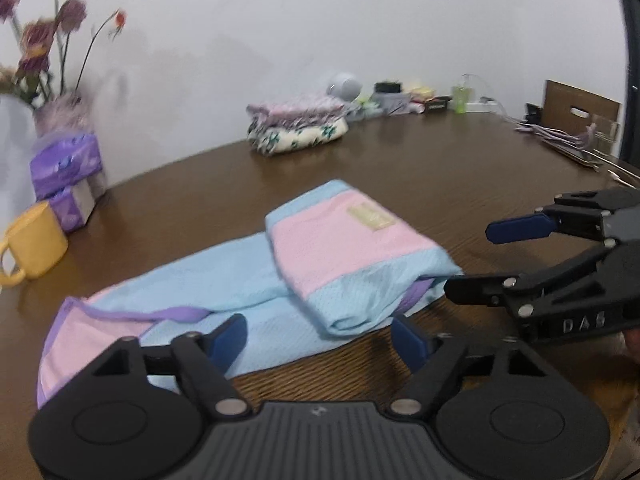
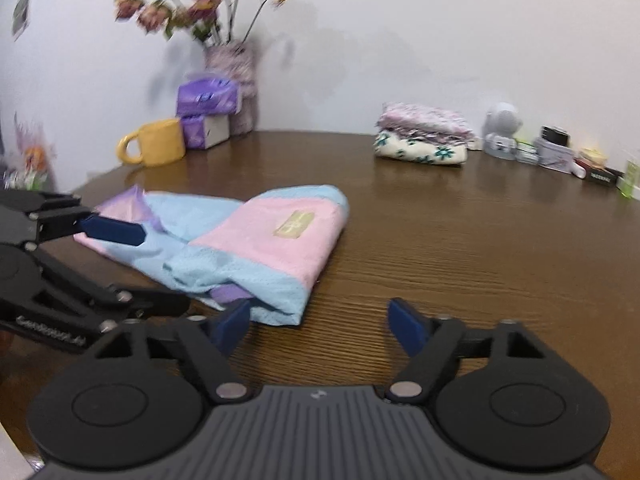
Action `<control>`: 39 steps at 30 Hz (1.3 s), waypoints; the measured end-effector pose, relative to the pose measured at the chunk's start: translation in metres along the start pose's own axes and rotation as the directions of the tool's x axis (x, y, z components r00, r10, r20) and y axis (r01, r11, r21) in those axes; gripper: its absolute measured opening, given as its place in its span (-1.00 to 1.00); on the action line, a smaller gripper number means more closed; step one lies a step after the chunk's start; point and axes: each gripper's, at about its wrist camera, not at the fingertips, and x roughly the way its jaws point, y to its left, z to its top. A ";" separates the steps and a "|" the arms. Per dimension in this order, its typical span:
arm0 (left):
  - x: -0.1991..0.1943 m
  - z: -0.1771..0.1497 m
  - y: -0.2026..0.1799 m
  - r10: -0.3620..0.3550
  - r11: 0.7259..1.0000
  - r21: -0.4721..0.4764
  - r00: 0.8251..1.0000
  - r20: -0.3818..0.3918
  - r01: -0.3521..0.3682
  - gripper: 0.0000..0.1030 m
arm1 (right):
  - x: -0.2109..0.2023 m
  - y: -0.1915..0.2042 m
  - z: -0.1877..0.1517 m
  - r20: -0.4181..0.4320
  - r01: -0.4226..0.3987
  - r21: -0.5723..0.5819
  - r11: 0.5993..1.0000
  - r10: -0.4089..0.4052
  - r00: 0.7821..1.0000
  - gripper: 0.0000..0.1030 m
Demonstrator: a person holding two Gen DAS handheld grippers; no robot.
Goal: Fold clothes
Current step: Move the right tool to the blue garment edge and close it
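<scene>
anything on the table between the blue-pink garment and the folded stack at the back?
Nothing: bare wood table between the garment and the folded stack, clearest in the right wrist view.

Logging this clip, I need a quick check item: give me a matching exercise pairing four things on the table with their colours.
Things:
1. mug
2. tissue packs
3. garment being folded
4. lower garment of the folded stack

Colours:
A. cream with green flowers
B. yellow
C. pale blue and pink with purple trim
D. purple

Pairs: 1-B, 2-D, 3-C, 4-A

"DAS" in raised letters on right hand-held gripper [image 1: 472,260], tan garment patch [image 1: 370,216] unreadable
</scene>
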 end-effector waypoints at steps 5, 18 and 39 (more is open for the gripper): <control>0.006 0.003 -0.003 0.029 1.000 -0.001 0.999 -0.016 -0.029 0.19 | 0.012 0.004 0.003 -0.025 -0.011 -0.017 1.000 0.011 1.000 0.00; 0.010 0.005 -0.038 0.082 0.982 0.172 0.997 -0.015 -0.078 -0.46 | 0.013 -0.001 0.001 -0.049 -0.069 -0.029 0.997 0.068 0.996 -0.49; -0.001 0.002 -0.048 0.156 0.931 0.338 0.988 -0.020 -0.140 -0.43 | 0.018 -0.007 0.006 -0.067 -0.110 0.016 0.994 0.110 0.992 -0.53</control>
